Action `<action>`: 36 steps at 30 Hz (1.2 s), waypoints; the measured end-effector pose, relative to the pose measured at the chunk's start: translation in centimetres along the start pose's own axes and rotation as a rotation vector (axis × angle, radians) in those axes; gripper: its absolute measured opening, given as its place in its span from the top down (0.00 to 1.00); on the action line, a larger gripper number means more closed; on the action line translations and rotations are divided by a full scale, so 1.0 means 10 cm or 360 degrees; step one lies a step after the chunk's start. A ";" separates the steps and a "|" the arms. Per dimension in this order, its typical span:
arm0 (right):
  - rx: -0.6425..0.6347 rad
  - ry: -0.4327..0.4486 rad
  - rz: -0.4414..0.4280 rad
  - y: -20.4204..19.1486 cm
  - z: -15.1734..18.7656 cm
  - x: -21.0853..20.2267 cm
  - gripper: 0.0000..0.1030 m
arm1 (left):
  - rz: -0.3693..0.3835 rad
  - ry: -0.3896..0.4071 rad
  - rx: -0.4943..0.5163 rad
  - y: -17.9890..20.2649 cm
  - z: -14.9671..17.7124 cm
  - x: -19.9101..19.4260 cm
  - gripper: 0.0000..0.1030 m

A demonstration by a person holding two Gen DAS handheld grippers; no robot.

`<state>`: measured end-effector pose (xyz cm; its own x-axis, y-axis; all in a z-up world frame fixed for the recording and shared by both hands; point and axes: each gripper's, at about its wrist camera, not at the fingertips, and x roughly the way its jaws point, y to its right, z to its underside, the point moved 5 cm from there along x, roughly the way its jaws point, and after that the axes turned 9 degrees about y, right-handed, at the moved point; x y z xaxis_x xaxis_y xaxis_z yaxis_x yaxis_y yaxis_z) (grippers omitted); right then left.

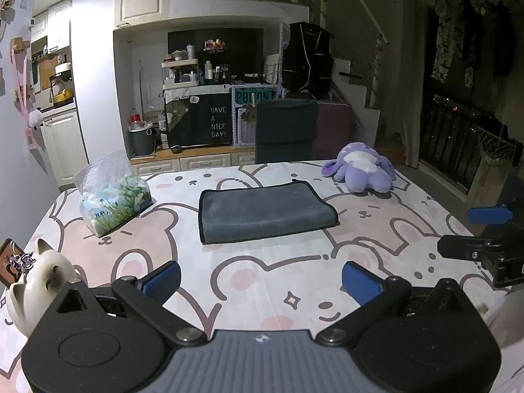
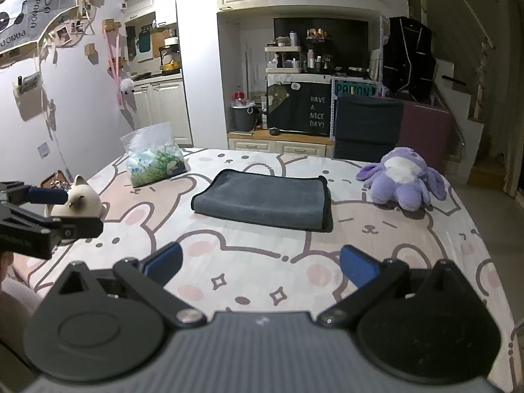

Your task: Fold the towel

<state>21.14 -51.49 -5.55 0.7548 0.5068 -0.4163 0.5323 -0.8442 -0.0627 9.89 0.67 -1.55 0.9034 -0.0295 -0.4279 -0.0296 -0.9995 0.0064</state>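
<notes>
A dark grey towel (image 1: 265, 211) lies folded into a flat rectangle in the middle of the table with the bunny-print cloth (image 1: 262, 281). It also shows in the right wrist view (image 2: 265, 201). My left gripper (image 1: 262, 280) is open and empty, held back from the towel near the table's front edge. My right gripper (image 2: 260, 265) is open and empty, also short of the towel. The right gripper shows at the right edge of the left wrist view (image 1: 481, 232), and the left gripper at the left edge of the right wrist view (image 2: 49, 209).
A tissue pack (image 1: 111, 199) stands at the table's far left. A purple plush toy (image 1: 363, 170) lies at the far right. A white cat figurine (image 1: 39, 278) and a small tray (image 2: 55, 181) sit at the near left. A dark chair (image 1: 285, 131) stands behind the table.
</notes>
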 end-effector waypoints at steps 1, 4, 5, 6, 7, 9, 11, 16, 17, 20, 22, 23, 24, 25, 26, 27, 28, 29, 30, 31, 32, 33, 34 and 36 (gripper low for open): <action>0.0002 0.0003 0.0001 0.00 0.01 -0.01 0.00 | -0.0001 -0.0001 0.0008 0.01 0.01 -0.01 0.00; 0.0010 0.0004 0.0003 0.01 0.03 -0.04 0.00 | 0.0002 -0.0008 0.0017 0.01 0.04 -0.03 0.00; 0.0012 0.0003 -0.0001 0.01 0.03 -0.04 0.00 | 0.0000 -0.0009 0.0013 0.01 0.04 -0.03 0.00; 0.0014 0.0002 -0.0001 0.02 0.03 -0.04 0.00 | 0.0000 -0.0012 0.0005 0.01 0.05 -0.04 0.00; 0.0014 0.0001 0.0002 0.02 0.03 -0.04 0.00 | -0.0001 -0.0015 -0.0001 0.00 0.06 -0.05 0.00; 0.0014 0.0003 0.0001 0.02 0.03 -0.05 0.00 | -0.0004 -0.0022 -0.0007 0.00 0.08 -0.06 0.00; 0.0012 0.0006 -0.0001 0.01 0.04 -0.05 0.00 | -0.0009 -0.0027 -0.0006 0.00 0.10 -0.07 0.00; 0.0013 0.0004 -0.0021 0.00 0.07 -0.06 0.00 | -0.0021 -0.0021 0.0020 0.02 0.13 -0.11 0.00; 0.0013 0.0006 -0.0027 0.00 0.07 -0.06 0.00 | -0.0024 -0.0021 0.0023 0.02 0.14 -0.12 0.00; 0.0014 0.0010 -0.0031 0.00 0.08 -0.06 0.00 | -0.0023 -0.0021 0.0023 0.02 0.14 -0.12 0.00; 0.0014 0.0012 -0.0027 0.00 0.08 -0.06 0.00 | -0.0019 -0.0019 0.0020 0.02 0.14 -0.13 0.00; 0.0015 0.0014 -0.0027 0.00 0.08 -0.07 0.00 | -0.0017 -0.0019 0.0018 0.02 0.15 -0.13 0.00; 0.0015 0.0015 -0.0029 0.00 0.09 -0.07 0.00 | -0.0016 -0.0020 0.0016 0.02 0.15 -0.13 0.00; 0.0015 0.0015 -0.0033 0.00 0.09 -0.07 0.00 | -0.0017 -0.0019 0.0017 0.02 0.15 -0.13 0.00; 0.0014 0.0014 -0.0033 0.00 0.10 -0.08 0.00 | -0.0018 -0.0018 0.0015 0.02 0.16 -0.13 0.00; 0.0012 0.0013 -0.0026 0.00 0.10 -0.08 0.00 | -0.0017 -0.0018 0.0015 0.02 0.15 -0.13 0.00; 0.0009 0.0015 -0.0018 0.00 0.10 -0.08 0.00 | -0.0016 -0.0018 0.0014 0.03 0.16 -0.14 0.00; 0.0008 0.0015 -0.0018 0.00 0.10 -0.08 0.00 | -0.0016 -0.0018 0.0015 0.03 0.16 -0.14 0.00; 0.0008 0.0011 -0.0018 0.00 0.11 -0.08 0.00 | -0.0017 -0.0017 0.0017 0.03 0.16 -0.14 0.00; 0.0010 0.0009 -0.0016 0.00 0.11 -0.07 0.00 | -0.0020 -0.0019 0.0020 0.03 0.16 -0.14 0.00; 0.0010 0.0009 -0.0017 0.00 0.11 -0.07 0.00 | -0.0025 -0.0021 0.0023 0.02 0.16 -0.13 0.00; 0.0009 0.0008 -0.0018 0.00 0.11 -0.08 0.00 | -0.0028 -0.0022 0.0024 0.02 0.16 -0.14 0.00; 0.0006 0.0009 -0.0016 0.00 0.11 -0.07 0.00 | -0.0028 -0.0022 0.0023 0.02 0.17 -0.14 0.00; 0.0000 0.0015 -0.0017 -0.01 0.11 -0.09 0.00 | -0.0027 -0.0021 0.0019 0.02 0.17 -0.15 0.00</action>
<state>20.02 -52.08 -6.23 0.7527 0.5173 -0.4073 0.5401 -0.8389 -0.0673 7.84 0.50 -2.45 0.8980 -0.0126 -0.4397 -0.0197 -0.9997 -0.0117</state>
